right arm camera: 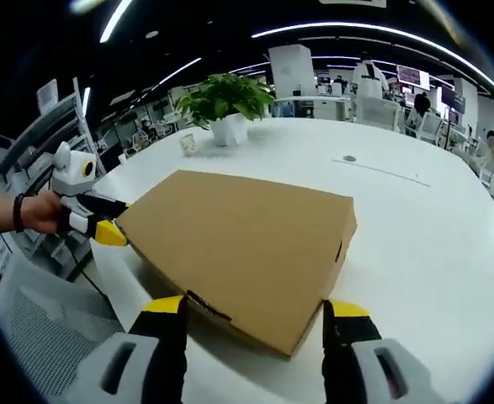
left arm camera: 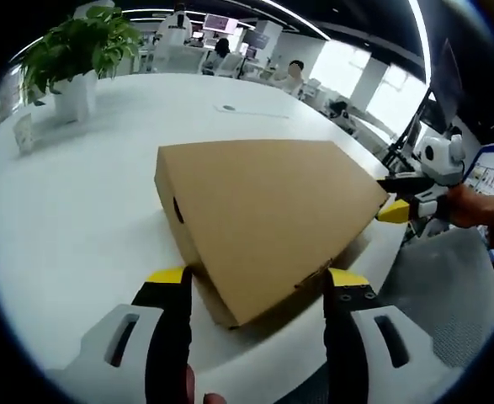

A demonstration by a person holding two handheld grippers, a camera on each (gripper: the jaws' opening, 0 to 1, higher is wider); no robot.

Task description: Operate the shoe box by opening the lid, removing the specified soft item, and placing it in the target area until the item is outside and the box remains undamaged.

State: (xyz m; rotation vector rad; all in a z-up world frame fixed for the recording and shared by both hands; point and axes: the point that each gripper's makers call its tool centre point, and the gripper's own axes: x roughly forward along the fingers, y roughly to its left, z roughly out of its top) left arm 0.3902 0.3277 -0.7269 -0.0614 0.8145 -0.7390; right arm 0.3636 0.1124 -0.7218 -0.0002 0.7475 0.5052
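A brown cardboard shoe box [left arm camera: 263, 210] lies on the white round table [left arm camera: 70, 227] with its lid down. My left gripper [left arm camera: 257, 278] is open, its yellow-tipped jaws standing on either side of the box's near corner. My right gripper [left arm camera: 395, 199], held by a hand, comes in from the right with its jaws above and below the box's far right corner. In the right gripper view the shoe box [right arm camera: 247, 244] points a corner between the wide open jaws of my right gripper [right arm camera: 256, 307]. The left gripper [right arm camera: 112, 220] meets the box's left corner there.
A potted plant [left arm camera: 78, 50] [right arm camera: 225, 97] and a small white cup [left arm camera: 23, 135] [right arm camera: 188, 143] stand at the table's far side. A grey mesh chair [left arm camera: 448, 269] [right arm camera: 36, 328] sits off the table's edge. People work at desks behind.
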